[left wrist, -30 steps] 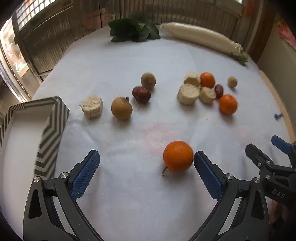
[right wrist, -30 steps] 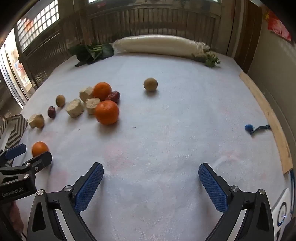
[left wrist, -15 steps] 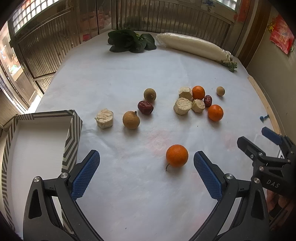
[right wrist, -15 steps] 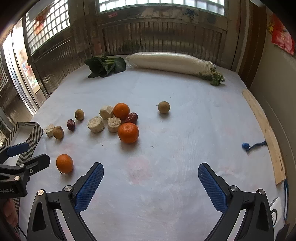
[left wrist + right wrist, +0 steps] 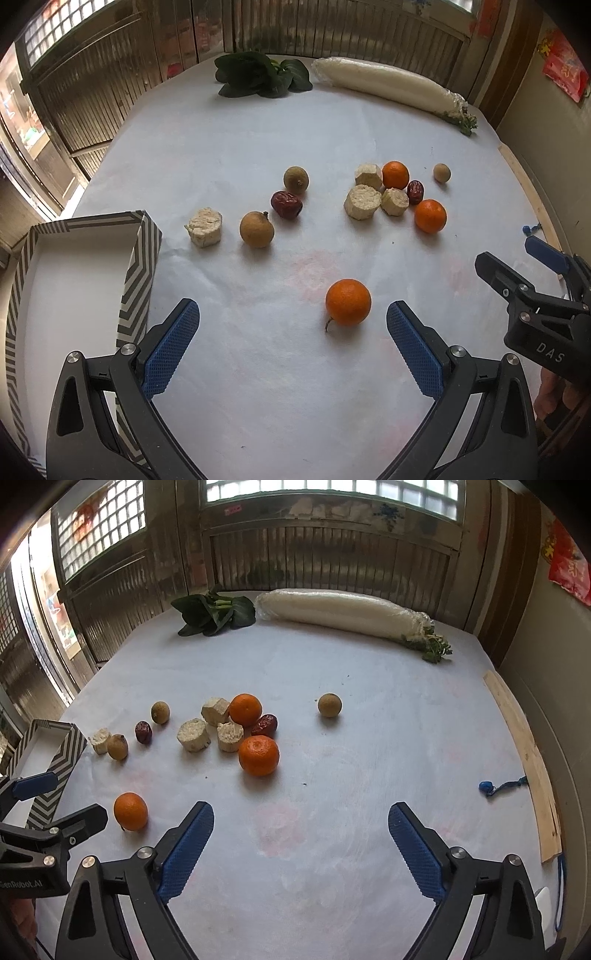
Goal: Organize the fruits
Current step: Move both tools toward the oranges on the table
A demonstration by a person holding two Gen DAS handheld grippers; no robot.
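Two hand-held grippers stand wide open and empty over the white surface [image 5: 229, 147]: the left hand-held gripper [image 5: 291, 343] has the nearest orange [image 5: 348, 302] lying just ahead of its fingertips, toward its right pad, while the right hand-held gripper [image 5: 300, 843] faces bare cloth. The step in hand looks like the first pick, with nothing visible in the striped box [image 5: 138, 266] at the left. Next the left one likely needs to advance, centre on that orange and close gently; two more oranges, longans and dates lie scattered beyond.
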